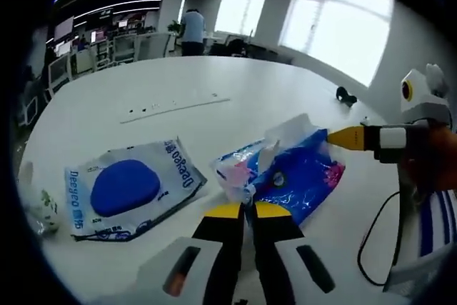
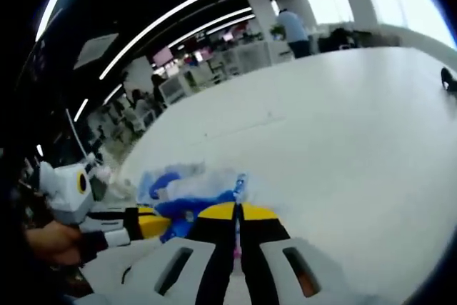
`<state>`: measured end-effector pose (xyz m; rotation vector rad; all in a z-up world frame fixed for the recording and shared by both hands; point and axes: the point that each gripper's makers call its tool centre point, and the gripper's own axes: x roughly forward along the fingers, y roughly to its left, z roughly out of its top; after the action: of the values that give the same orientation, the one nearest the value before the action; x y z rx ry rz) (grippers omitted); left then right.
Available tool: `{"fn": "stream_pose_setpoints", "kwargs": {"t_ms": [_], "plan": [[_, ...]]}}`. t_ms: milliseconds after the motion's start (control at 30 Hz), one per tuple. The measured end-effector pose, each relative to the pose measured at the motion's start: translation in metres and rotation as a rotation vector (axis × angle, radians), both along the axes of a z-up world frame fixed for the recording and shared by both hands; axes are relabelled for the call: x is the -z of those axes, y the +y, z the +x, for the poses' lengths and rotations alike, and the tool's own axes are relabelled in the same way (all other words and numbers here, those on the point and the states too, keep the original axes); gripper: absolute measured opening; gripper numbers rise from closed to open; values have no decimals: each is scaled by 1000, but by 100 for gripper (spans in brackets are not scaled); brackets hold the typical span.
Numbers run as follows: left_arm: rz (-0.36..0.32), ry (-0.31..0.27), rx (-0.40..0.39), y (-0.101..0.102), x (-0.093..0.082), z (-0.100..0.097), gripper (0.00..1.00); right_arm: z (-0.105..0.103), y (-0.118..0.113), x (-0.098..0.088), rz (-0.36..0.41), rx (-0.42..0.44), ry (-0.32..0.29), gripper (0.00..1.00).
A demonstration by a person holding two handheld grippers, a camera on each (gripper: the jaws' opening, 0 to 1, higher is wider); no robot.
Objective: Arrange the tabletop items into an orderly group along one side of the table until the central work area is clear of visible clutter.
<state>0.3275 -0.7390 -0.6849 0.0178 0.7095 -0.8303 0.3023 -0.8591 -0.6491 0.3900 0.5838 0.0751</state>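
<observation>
A blue tissue pack (image 1: 296, 173) with white tissue poking out of its top lies on the white table (image 1: 214, 83). My left gripper (image 1: 247, 210) is shut at the pack's near edge, pinching its plastic. My right gripper (image 1: 335, 137) comes in from the right, its yellow tips shut against the pack's far corner. In the right gripper view my right gripper (image 2: 237, 212) is shut with a thin pink-and-blue strip between its jaws, the tissue pack (image 2: 189, 191) just beyond, and my left gripper (image 2: 163, 223) beside it. A flat blue-and-white wipes pack (image 1: 128, 191) lies to the left.
A crumpled white wrapper (image 1: 39, 208) sits at the table's left edge. A small black object (image 1: 346, 96) lies far right. A black cable (image 1: 375, 248) loops by a striped sleeve (image 1: 428, 226). Desks and a standing person (image 1: 191, 30) are beyond the table.
</observation>
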Motion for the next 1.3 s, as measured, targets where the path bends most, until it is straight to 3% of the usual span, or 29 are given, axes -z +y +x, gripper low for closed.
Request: {"fn": "stream_pose_setpoints", "kwargs": {"t_ms": [633,1300], "plan": [[-24,35,-37,-5,2,26,3,28,-5,5,18,2,7,0],[-18,88,-42,-13,18,48,2,53,-11,21,19,12,50,0]]}}
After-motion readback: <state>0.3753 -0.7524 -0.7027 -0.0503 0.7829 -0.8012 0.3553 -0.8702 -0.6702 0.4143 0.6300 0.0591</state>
